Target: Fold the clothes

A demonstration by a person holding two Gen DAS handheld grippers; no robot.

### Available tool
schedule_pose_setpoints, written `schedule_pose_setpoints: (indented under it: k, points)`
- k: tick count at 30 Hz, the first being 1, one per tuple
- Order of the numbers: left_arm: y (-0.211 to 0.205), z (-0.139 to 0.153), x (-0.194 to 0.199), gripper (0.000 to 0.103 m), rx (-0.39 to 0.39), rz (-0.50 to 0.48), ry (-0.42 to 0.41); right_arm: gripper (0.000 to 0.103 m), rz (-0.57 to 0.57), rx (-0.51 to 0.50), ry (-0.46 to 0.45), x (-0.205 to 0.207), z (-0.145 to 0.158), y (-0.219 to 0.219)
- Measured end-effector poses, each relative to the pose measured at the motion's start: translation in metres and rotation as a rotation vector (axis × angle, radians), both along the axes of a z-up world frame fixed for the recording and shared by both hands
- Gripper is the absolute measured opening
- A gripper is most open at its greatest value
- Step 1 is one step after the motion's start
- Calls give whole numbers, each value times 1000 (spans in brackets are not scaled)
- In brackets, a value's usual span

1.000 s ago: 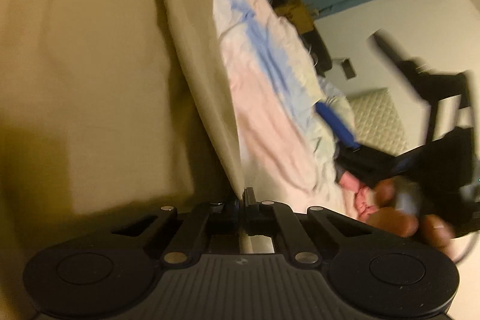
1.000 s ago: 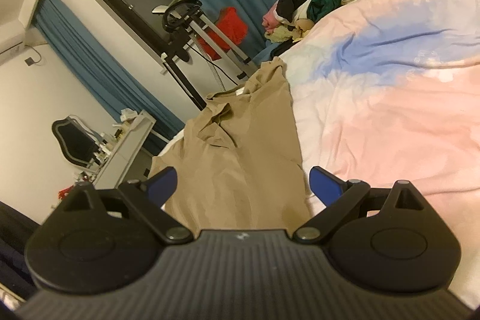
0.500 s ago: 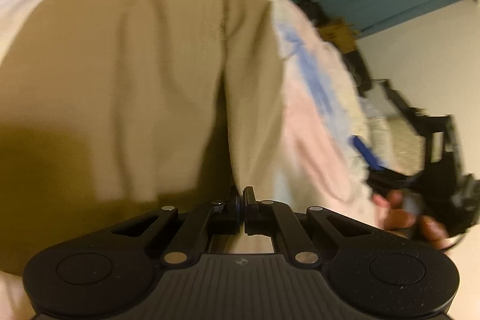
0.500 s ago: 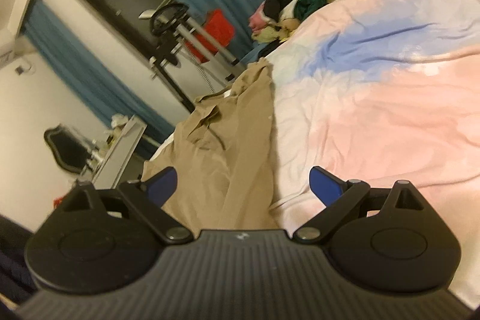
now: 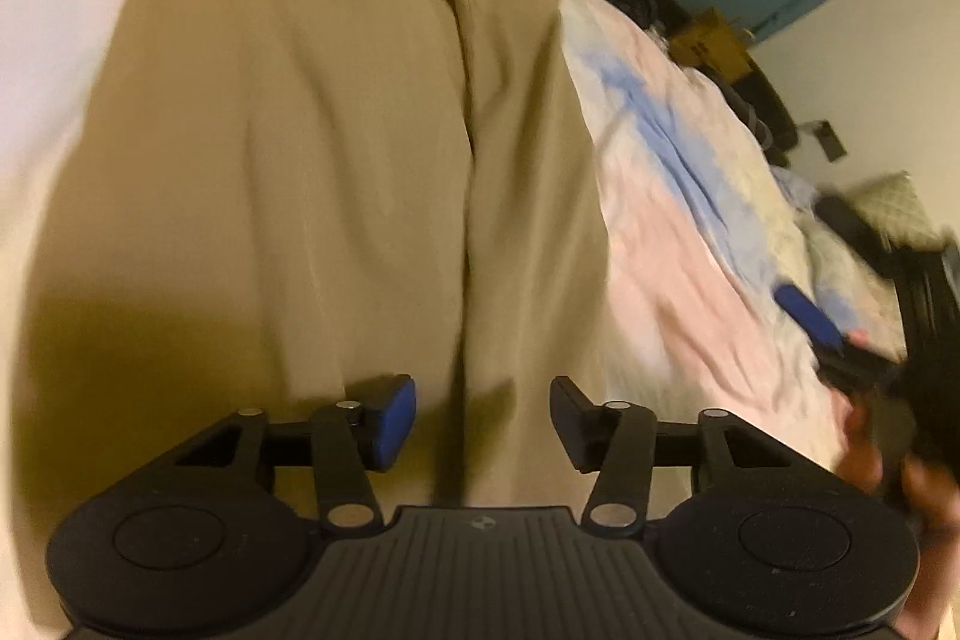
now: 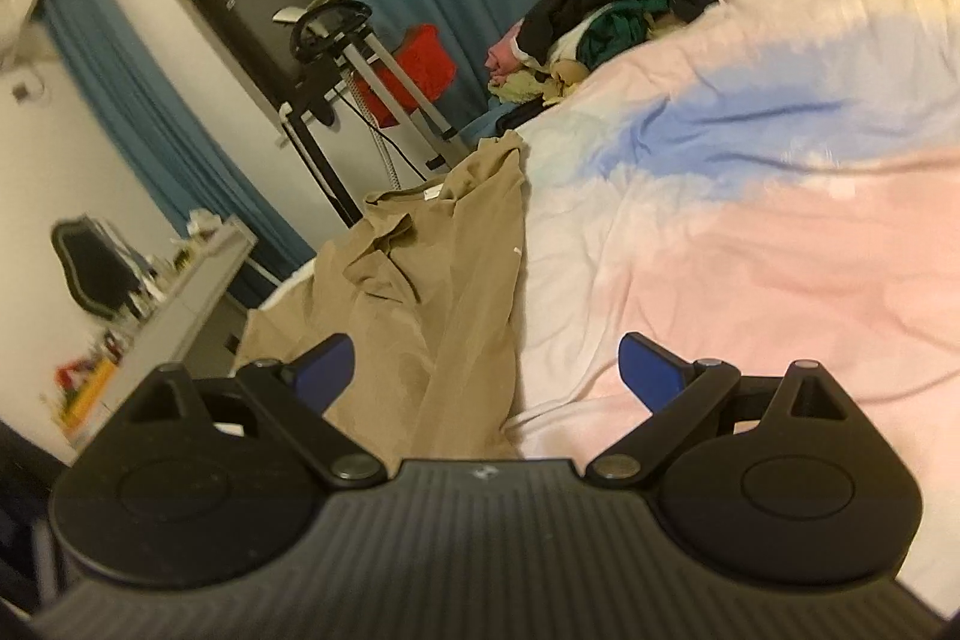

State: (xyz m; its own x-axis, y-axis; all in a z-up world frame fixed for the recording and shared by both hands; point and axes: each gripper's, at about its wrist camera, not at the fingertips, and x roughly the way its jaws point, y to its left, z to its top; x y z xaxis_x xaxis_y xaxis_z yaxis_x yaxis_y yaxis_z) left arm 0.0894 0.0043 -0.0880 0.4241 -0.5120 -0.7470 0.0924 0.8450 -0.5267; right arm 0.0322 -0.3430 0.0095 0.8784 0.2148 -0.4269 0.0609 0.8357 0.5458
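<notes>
A: Our left gripper [image 5: 483, 421] hangs with its jaws apart and nothing between them, right over the tan garment [image 5: 312, 148]. The cloth fills the view ahead of it and runs under the fingers.

B: And our right gripper [image 6: 487, 367] is wide open too, empty. From there the garment [image 6: 444, 292] lies ahead and a little to the left, on the bed [image 6: 750, 232].

A: Which way does it run?

B: Lengthwise, straight away from both grippers. The crumpled end with the collar is the far one, and the near end disappears under our tools. A long ridge [image 5: 471, 220] follows that same axis, just ahead of the left gripper.

A: So the left one is nearer.

B: We'd judge so. It sits directly above the cloth, while the right gripper stands off over the bare bedding, beside the garment's right edge.

A: Then the next grasp probably belongs to the left, on the near hem or along that ridge, with the right coming in from its side.

B: Likely, though the left view is blurred, so we can't tell where the hem actually lies.

A: Any containers?

B: None that we can see. Only a heap of clothes [image 6: 600, 22] far ahead of the right gripper, well apart from the tan piece.
</notes>
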Motion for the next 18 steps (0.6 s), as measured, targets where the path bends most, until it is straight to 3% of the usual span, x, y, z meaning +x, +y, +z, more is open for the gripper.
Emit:
schedule_pose_setpoints:
  k: [3,8,13,16,18]
  points:
    - [-5,14,39,65,40,43,-42,96,-9,-51,-14,3,2,5]
    - [-23,14,124,67,32,153,-87,96,-20,-73,3,15,-6,11]
    - [-38,4,197,66,98,218,-194,96,-16,-83,36,35,-22,18]
    - [-47,-3,229,59,125,232,-248,96,5,-110,36,47,-27,26]
    - [-50,-9,245,40,155,233,-270,96,16,-132,13,54,-28,31]
